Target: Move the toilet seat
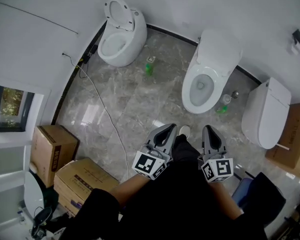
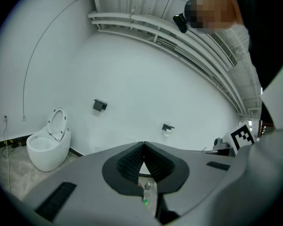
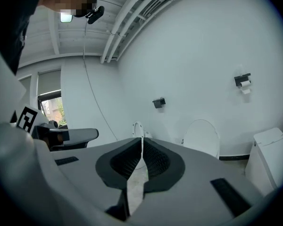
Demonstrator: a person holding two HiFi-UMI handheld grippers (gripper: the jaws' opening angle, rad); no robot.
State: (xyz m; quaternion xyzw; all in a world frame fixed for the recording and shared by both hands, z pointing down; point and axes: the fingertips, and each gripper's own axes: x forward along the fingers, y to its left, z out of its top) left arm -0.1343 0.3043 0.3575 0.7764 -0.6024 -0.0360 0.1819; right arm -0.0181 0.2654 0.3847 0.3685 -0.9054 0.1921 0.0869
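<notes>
Straight ahead | we find the toilet seat well beyond the right tool; left tool farther | both closed, empty.

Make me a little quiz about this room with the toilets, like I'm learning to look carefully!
1. True or false: the right toilet has its lid up.
2. Pick one. The left gripper has its jaws: A) wide open, B) shut with nothing in them, C) shut on a brush.
3. Fill in the blank: the bottle on the floor beside the round toilet is ____ in colour.

Key: 1 false, its lid is down. 2 B. 3 green.
</notes>
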